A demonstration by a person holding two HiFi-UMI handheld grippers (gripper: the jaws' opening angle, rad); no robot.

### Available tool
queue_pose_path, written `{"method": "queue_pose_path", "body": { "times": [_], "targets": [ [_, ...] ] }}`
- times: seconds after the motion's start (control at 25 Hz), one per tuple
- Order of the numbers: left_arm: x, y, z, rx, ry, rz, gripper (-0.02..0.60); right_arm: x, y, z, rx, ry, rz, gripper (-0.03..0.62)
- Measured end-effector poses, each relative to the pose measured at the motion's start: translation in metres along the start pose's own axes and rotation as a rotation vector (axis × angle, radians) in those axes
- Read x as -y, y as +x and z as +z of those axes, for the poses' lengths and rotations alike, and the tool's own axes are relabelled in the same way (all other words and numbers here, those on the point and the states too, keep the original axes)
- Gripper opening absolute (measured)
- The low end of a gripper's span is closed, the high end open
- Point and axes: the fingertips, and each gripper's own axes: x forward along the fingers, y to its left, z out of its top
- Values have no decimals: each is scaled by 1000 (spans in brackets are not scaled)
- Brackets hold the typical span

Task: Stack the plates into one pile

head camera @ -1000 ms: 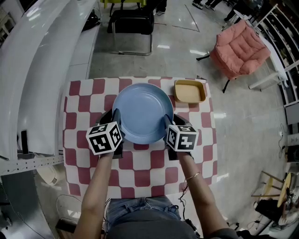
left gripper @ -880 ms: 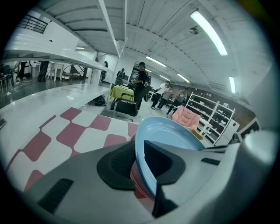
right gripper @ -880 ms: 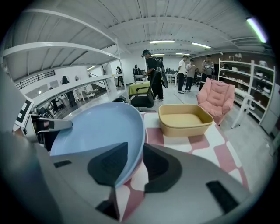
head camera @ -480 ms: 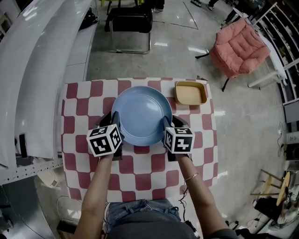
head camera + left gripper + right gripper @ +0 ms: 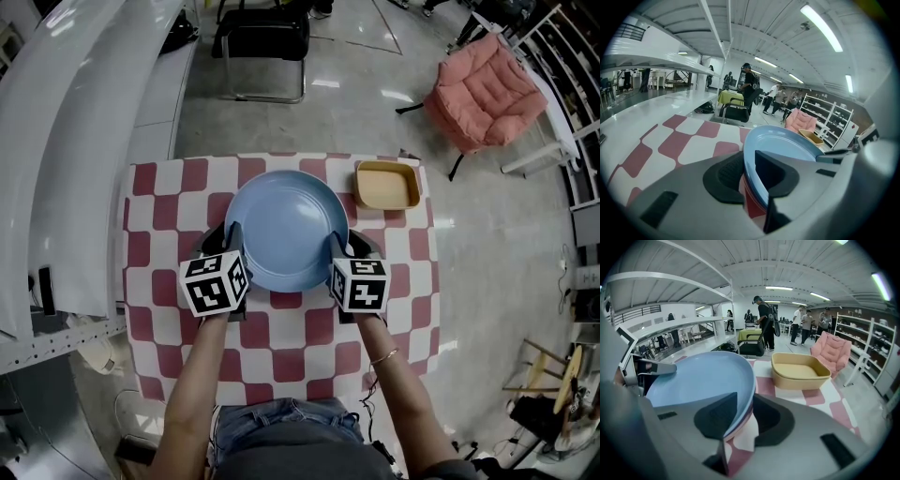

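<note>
A big blue plate (image 5: 286,225) lies in the middle of the checkered table (image 5: 281,347), held at both sides. My left gripper (image 5: 232,239) has the plate's left rim (image 5: 783,145) between its jaws; they have just been opening a little, and the pads still look to touch the rim. On the opposite side my right gripper (image 5: 337,246) is shut on the right rim (image 5: 698,380). In the right gripper view a pink plate (image 5: 743,426) shows directly under the blue one, only its edge visible.
A shallow yellow tray (image 5: 385,185) sits at the table's far right corner, close to the blue plate. A white counter (image 5: 66,141) runs along the left. A black chair (image 5: 262,42) and a pink armchair (image 5: 487,89) stand beyond the table.
</note>
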Motion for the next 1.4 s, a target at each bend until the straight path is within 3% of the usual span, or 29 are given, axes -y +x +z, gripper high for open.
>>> {"method": "queue_pose_path", "body": {
  "times": [1.4],
  "targets": [
    [-1,-22,4,31,35,35,92,4,-24,13,92,12,-4,114]
  ]
}}
